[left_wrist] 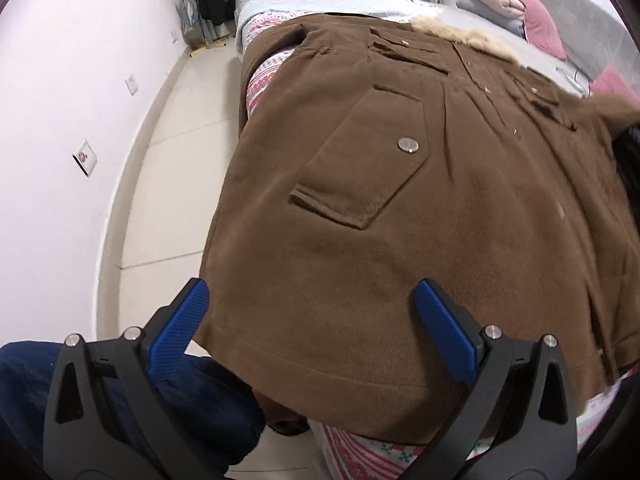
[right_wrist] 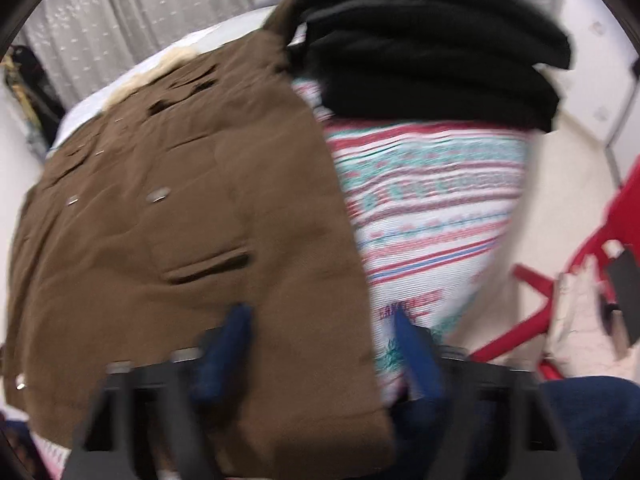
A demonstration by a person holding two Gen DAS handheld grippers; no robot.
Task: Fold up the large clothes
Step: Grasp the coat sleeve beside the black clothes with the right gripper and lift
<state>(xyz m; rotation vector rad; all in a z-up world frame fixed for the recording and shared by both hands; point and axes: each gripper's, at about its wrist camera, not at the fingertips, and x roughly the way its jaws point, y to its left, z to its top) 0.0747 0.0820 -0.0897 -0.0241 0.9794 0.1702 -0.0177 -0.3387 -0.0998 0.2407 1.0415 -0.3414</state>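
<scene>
A brown coat (left_wrist: 400, 208) with a flap pocket, a metal snap and a pale fur collar (left_wrist: 464, 36) lies spread on the bed, its hem hanging over the near edge. In the left wrist view my left gripper (left_wrist: 312, 294) stands wide open over the hem's left corner, its blue pads either side of the cloth and apart from it. The right wrist view is blurred. There the coat (right_wrist: 180, 208) fills the left half, and my right gripper (right_wrist: 322, 318) straddles its right hem edge, with the pads still apart.
The bed has a red, white and green patterned cover (right_wrist: 432, 200). A folded black garment (right_wrist: 432, 52) lies on it beside the coat. Pillows (left_wrist: 520, 4) sit at the far end. A red frame (right_wrist: 568, 264) stands on the tiled floor at right. A person's dark blue trouser leg (left_wrist: 200, 400) is near.
</scene>
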